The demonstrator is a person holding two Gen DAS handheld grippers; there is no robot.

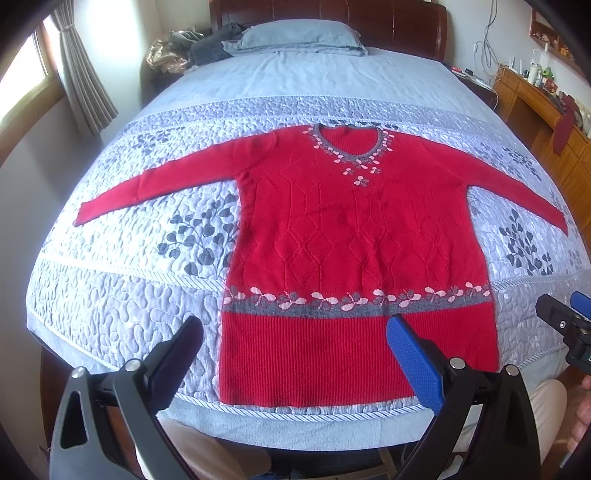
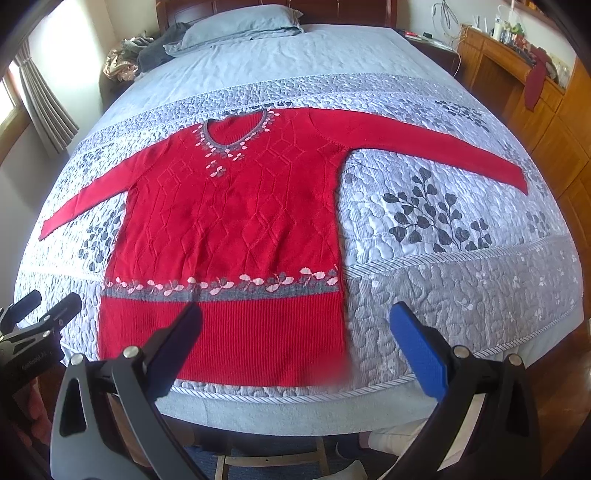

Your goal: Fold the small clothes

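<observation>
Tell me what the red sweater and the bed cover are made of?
The red sweater looks knitted, probably wool or acrylic yarn: raised diamond patterns and a ribbed hem show. The bed cover looks like quilted cotton or polyester with a slight sheen: puffy stitched swirls and printed grey leaves. The exact fibre can't be told.

The left gripper [image 1: 294, 332] covers part of the red sweater's [image 1: 354, 240] ribbed hem near the bed's foot edge, and its handles run off the bottom of the left wrist view. There the right gripper [image 1: 569, 325] is cut off by the right edge, so how its jaws stand cannot be told from that side. Small items on the wooden dresser [image 2: 517, 70] beyond the bed's right edge are too small to identify. The heap of dark clothes [image 2: 155, 51] beside the pillow [image 2: 240, 22] is indistinct.
</observation>
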